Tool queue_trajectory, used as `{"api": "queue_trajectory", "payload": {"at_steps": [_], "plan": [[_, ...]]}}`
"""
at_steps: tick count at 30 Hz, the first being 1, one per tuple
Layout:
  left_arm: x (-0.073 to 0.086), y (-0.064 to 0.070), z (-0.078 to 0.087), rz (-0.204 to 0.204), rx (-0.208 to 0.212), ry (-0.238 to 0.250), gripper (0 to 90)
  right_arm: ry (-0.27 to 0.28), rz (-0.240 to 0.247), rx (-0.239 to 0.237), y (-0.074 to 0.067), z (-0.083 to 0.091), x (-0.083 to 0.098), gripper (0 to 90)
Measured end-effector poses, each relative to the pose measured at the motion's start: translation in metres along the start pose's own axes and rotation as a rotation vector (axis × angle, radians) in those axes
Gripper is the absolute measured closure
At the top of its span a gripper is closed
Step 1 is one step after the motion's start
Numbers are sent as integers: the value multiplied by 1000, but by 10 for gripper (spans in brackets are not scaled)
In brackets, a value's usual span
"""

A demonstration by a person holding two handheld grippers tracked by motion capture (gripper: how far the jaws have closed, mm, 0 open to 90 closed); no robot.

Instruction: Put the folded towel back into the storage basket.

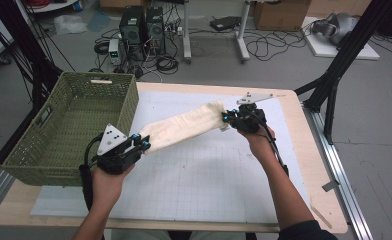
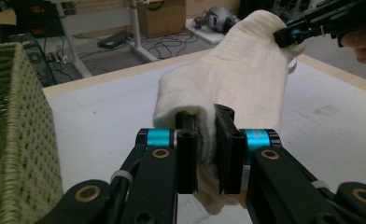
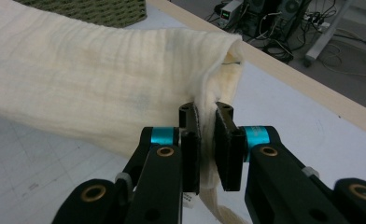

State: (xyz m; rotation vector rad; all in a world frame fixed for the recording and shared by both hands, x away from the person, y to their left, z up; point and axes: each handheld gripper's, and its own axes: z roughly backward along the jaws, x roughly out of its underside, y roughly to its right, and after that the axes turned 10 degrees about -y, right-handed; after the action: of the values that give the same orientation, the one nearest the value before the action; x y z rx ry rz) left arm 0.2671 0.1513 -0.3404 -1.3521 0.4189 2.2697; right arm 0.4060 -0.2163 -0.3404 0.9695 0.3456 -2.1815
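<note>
Keeping the cream cloth (image 1: pixel 184 127) taut is advised; left gripper (image 1: pixel 143 145) and right gripper (image 1: pixel 227 118) are clamped on opposite ends above the bench (image 1: pixel 204 200).

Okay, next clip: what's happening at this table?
A person holds a cream cloth stretched between two tongs, lifted off the gridded mat. The left tongs are shut on its near end, beside the green woven basket; the right tongs are shut on the far end. The basket looks empty.
</note>
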Motion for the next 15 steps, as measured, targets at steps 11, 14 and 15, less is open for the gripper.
{"api": "queue_trajectory", "payload": {"at_steps": [11, 14, 15], "plan": [[-1, -10, 17, 23, -45, 32, 801, 11, 52, -10, -9, -12, -34, 823], [-1, -13, 23, 24, -63, 35, 801, 12, 63, -15, -13, -16, -43, 823], [0, -13, 24, 26, -67, 35, 801, 12, 65, -17, -14, -17, -46, 823]]}}
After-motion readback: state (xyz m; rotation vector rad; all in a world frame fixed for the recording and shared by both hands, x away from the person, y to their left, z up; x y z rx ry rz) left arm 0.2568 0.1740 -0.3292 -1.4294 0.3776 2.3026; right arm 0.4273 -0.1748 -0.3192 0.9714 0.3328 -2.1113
